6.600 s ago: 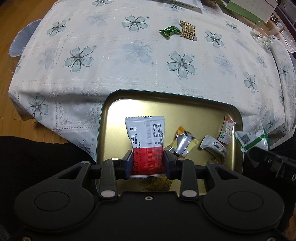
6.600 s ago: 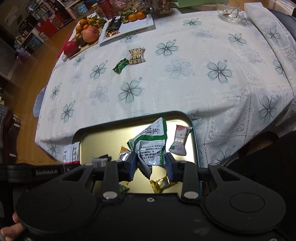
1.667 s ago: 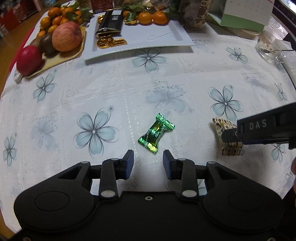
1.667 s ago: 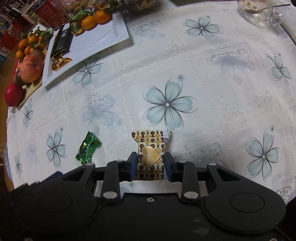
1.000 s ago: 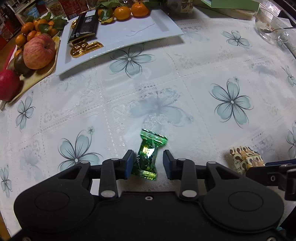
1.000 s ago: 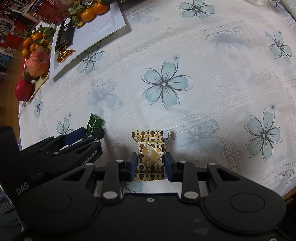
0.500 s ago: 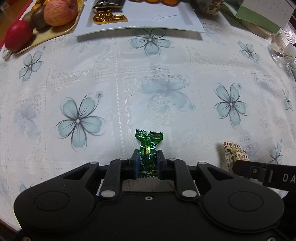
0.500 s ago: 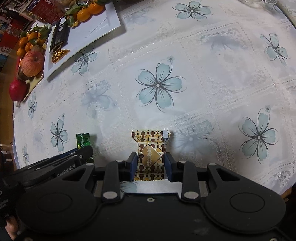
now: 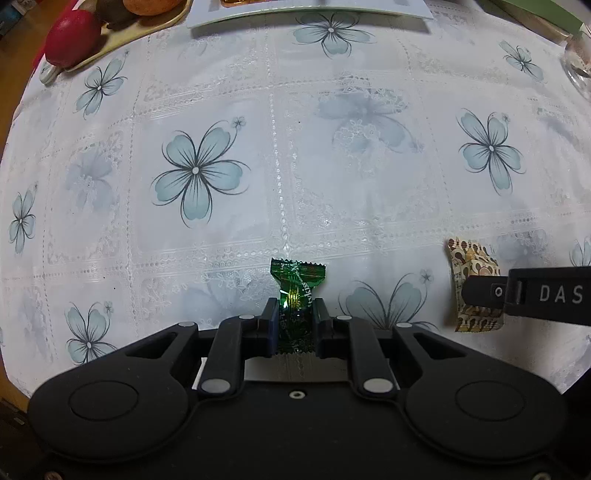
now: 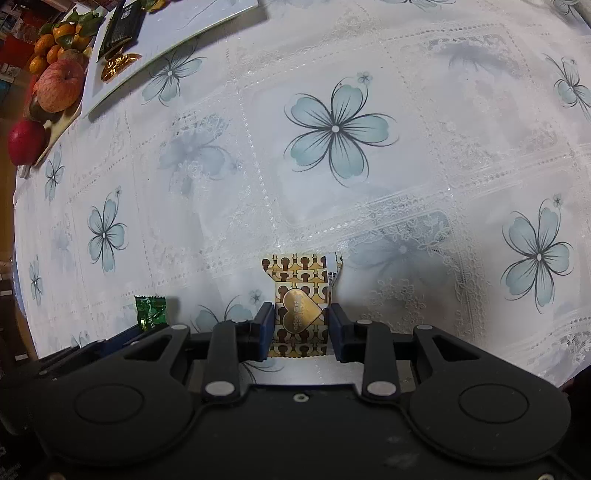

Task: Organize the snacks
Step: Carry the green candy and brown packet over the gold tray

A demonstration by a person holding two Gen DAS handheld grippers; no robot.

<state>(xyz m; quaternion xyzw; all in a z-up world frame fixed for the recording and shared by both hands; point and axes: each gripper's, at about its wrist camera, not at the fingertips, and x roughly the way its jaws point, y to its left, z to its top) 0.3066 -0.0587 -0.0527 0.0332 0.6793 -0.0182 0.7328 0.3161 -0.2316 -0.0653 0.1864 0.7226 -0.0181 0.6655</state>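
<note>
My left gripper (image 9: 295,317) is shut on a green foil candy (image 9: 297,286), held above the flowered tablecloth. My right gripper (image 10: 301,325) is shut on a gold-and-brown patterned snack packet (image 10: 300,306) with a gold heart on it. The packet (image 9: 471,269) also shows at the right of the left wrist view, pinched by the right gripper's black fingers (image 9: 484,291). The green candy (image 10: 149,308) shows at the lower left of the right wrist view.
A white rectangular plate (image 10: 177,22) with a dark chocolate bar (image 10: 120,27) and gold sweets lies at the far left. A fruit tray with an apple (image 10: 59,85), oranges and a red fruit (image 10: 26,142) stands beside it. A glass bowl (image 9: 578,62) sits far right.
My left gripper closed on the green candy and has drawn back toward the near table edge with it. My right gripper stays shut on the patterned packet and has also drawn back.
</note>
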